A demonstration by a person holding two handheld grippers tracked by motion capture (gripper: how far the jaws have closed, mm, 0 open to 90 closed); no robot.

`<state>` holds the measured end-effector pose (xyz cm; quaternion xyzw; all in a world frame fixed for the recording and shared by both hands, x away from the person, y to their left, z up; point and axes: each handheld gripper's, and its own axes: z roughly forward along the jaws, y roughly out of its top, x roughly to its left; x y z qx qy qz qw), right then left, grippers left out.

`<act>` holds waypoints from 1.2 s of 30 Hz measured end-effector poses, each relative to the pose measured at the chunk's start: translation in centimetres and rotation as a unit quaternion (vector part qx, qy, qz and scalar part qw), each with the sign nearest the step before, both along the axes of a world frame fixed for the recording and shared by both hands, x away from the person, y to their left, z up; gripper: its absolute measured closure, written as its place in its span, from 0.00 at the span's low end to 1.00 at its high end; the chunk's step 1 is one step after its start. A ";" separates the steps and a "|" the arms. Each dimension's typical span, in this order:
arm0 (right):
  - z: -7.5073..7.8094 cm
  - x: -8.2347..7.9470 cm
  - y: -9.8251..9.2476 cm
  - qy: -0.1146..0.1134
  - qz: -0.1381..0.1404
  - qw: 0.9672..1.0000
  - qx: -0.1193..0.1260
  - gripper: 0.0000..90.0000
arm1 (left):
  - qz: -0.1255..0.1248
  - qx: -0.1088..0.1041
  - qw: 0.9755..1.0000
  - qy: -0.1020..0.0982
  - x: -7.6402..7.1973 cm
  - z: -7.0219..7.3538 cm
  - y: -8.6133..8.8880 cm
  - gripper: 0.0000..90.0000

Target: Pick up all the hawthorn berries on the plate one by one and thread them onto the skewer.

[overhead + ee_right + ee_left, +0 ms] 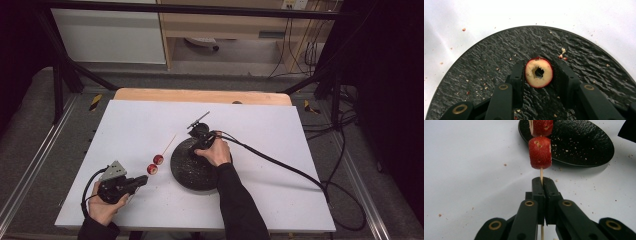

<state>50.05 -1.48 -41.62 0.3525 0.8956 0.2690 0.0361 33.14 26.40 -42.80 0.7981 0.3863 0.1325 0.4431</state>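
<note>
A thin wooden skewer (169, 144) lies over the white table, with two red fruit pieces (155, 164) threaded on it. My left gripper (142, 181) is shut on the skewer's near end. In the left gripper view the stick (541, 173) runs between the closed jaws, and the lower piece (540, 152) sits just beyond the tips (542, 181). My right gripper (198, 146) points down onto a black round plate (187, 172). Its jaws (539, 65) are shut on a red-skinned slice (539, 73) with a pale face and a hole in the middle, lying on the plate (499, 57).
Crumbs are scattered on the white table top (260, 135) and on the plate (579, 142). A wooden edge (200, 95) runs along the far side. The right gripper's black cable (280, 165) trails off to the right. Metal frame bars stand at both sides.
</note>
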 end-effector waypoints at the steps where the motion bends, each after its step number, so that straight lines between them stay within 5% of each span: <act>1: 0.0 0.0 0.0 0.001 0.000 1.000 0.000 0.70 | 0.000 0.000 1.000 0.000 0.0 0.0 0.0 0.98; 27: 3.3 -2.6 -1.2 -0.013 -0.014 0.999 0.041 0.70 | -0.002 0.000 1.000 -0.003 -0.1 0.1 -0.2 0.98; 36: 3.6 -3.6 -3.1 -0.013 -0.030 0.997 0.076 0.70 | -0.003 0.000 1.000 -0.005 -0.2 0.1 -0.4 0.98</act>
